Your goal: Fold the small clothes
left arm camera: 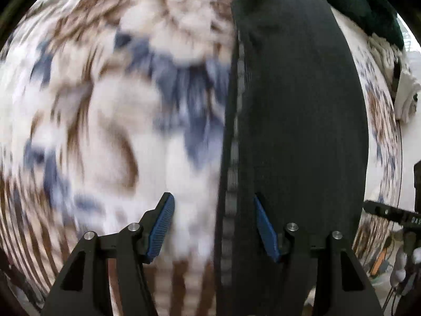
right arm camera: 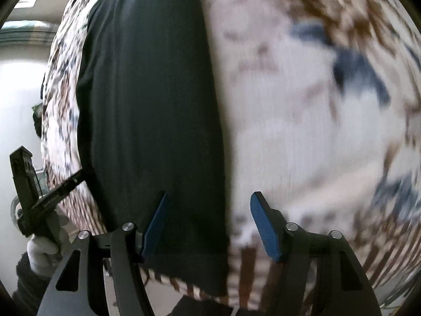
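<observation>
A long black garment [left arm camera: 294,131] lies flat on a patterned white, brown and blue cloth [left arm camera: 105,105]. In the left wrist view its left edge, with a grey seam stripe, runs up between the fingers. My left gripper [left arm camera: 213,226] is open, hovering over that edge. In the right wrist view the same black garment [right arm camera: 152,110] fills the left half, its right edge between the fingers. My right gripper [right arm camera: 208,223] is open over that edge. The patterned cloth [right arm camera: 302,121] is blurred in both views.
A dark green garment [left arm camera: 368,2] and a white one [left arm camera: 405,97] lie at the far right of the left wrist view. The other gripper and a gloved hand [right arm camera: 42,247] show at the lower left of the right wrist view.
</observation>
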